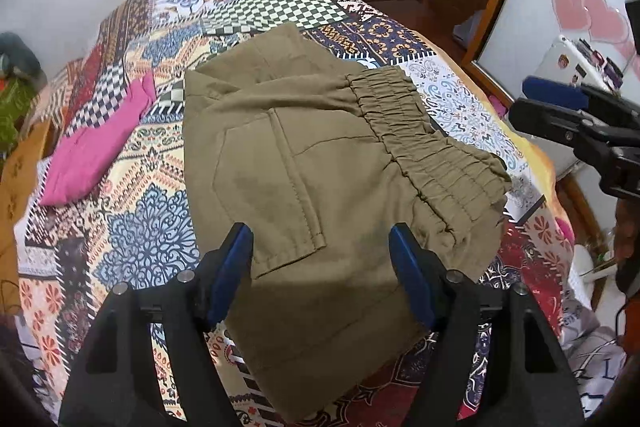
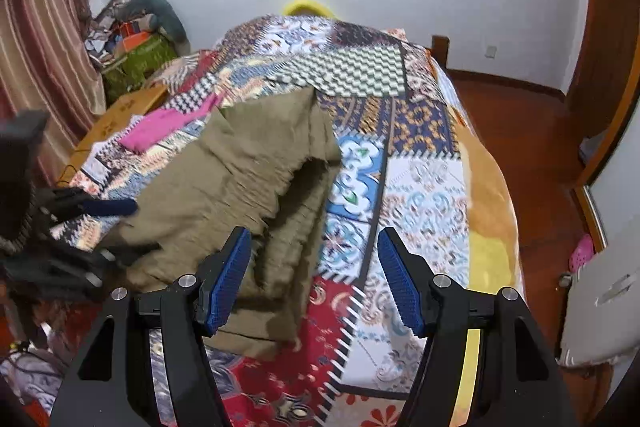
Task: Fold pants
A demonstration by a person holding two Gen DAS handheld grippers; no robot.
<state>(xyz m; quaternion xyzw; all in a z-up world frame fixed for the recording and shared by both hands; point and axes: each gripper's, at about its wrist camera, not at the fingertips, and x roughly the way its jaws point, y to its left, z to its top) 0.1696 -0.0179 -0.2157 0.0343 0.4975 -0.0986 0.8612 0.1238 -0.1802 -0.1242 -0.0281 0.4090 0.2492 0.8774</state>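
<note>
Left gripper [image 1: 322,247] pitched steeply down over the bed [image 1: 168,163], jaws apart, nothing pinched; the olive pants [image 1: 320,155] lie folded on the patchwork quilt directly under and ahead of the jaws, elastic waistband [image 1: 424,143] out past the right-hand pad. Near edge of the pants runs below the jaws and is partly covered by the gripper body. Right gripper [image 2: 314,271] tilted down less steeply, jaws also apart and empty; the pants sit ahead and to the left of its jaws, the left pad overlapping the cloth in view (contact cannot be told, cloth is motion-blurred here). A pink garment [image 1: 96,143] lies well to the left of the left jaws, beyond the pants. The right gripper shows only as a dark shape at the left wrist view's right edge, cut off by the frame.
</note>
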